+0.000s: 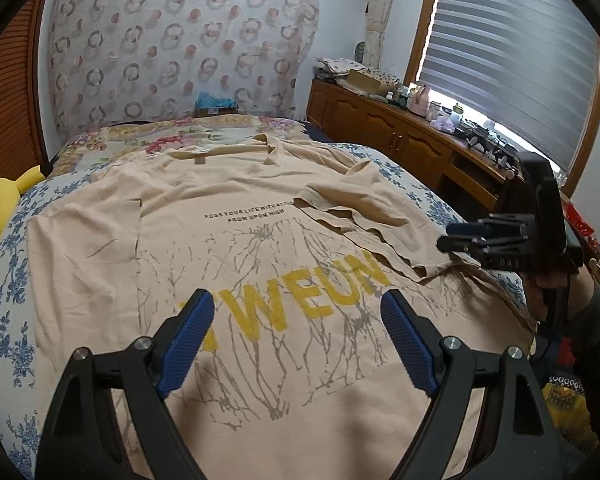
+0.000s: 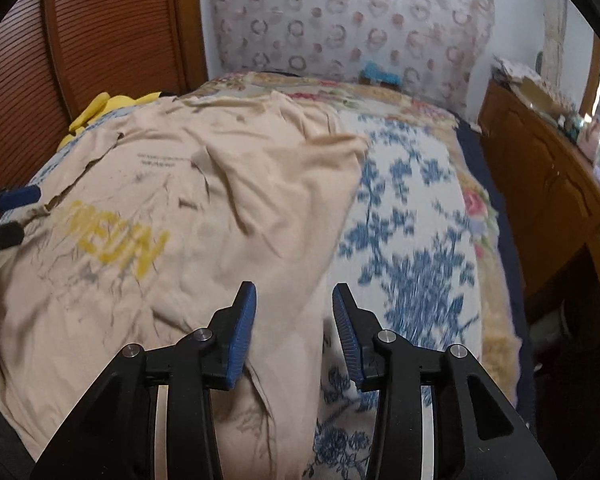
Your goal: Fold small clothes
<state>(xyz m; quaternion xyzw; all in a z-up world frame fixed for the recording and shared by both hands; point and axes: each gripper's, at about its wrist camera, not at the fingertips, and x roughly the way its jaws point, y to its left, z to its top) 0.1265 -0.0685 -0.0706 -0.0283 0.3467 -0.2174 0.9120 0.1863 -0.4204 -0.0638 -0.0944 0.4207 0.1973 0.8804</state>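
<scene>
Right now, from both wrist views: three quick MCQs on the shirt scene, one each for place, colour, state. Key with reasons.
1. The T-shirt lies on:
A. the bedspread
B. the wooden dresser
C. the floor

2. The large letters on the shirt are:
A. red
B. yellow
C. green

3. The left gripper is:
A. shut on a sleeve
C. shut on the hem
B. open, holding nothing

Key: 1 A, blue-flowered bedspread shows around the shirt. 2 B, the print is yellow on beige. 3 B, its blue pads stand wide apart above the cloth.
</scene>
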